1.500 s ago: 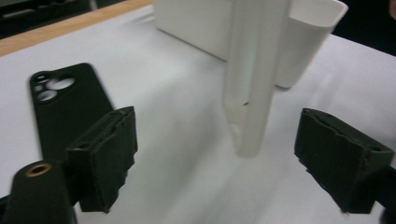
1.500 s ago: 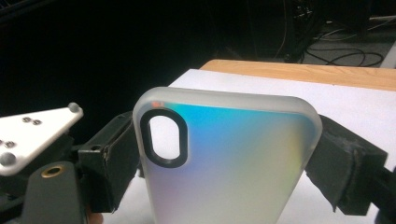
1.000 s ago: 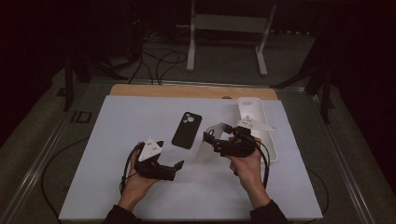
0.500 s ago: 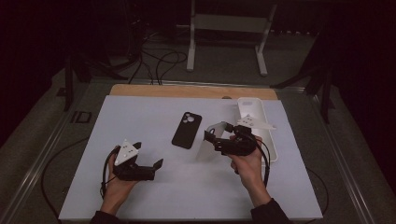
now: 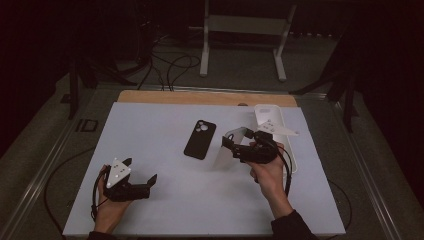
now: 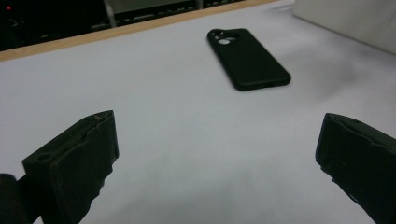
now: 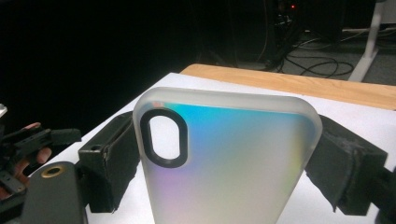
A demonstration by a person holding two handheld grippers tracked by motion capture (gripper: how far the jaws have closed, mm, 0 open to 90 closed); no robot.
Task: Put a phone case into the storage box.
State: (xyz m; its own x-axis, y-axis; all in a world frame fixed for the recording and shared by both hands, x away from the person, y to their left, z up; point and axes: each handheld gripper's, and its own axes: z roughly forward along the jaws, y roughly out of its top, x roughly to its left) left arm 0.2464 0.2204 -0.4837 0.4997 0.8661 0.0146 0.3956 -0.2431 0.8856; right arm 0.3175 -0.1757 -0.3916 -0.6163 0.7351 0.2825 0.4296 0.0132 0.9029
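Nearest the person's side of the table, the left gripper (image 5: 142,181) sits low over the white table mat (image 5: 150,130), jaws spread wide with nothing between them; in the left gripper view both black pads frame bare mat, with the black phone case (image 6: 247,58) lying flat further out, camera cutout pointing away.

Further in and to the right, the right gripper (image 5: 231,141) pinches a translucent frosted phone case (image 7: 224,154) by its two long edges, holding it upright off the mat. In the right gripper view the pads (image 7: 112,154) press on either side just below the oval camera opening, and the case shows an iridescent sheen. Just beyond that hand lies a white tray (image 5: 265,112) near the mat's right edge.

My read: the frosted case is held and awaits its next placement. To do it well, I'd keep the squeeze light, since a soft case bows under side pressure and can spring out of the pads. Lowering it level and letting a long edge touch first would stop it tipping. The free gripper looks well placed to steady either case.
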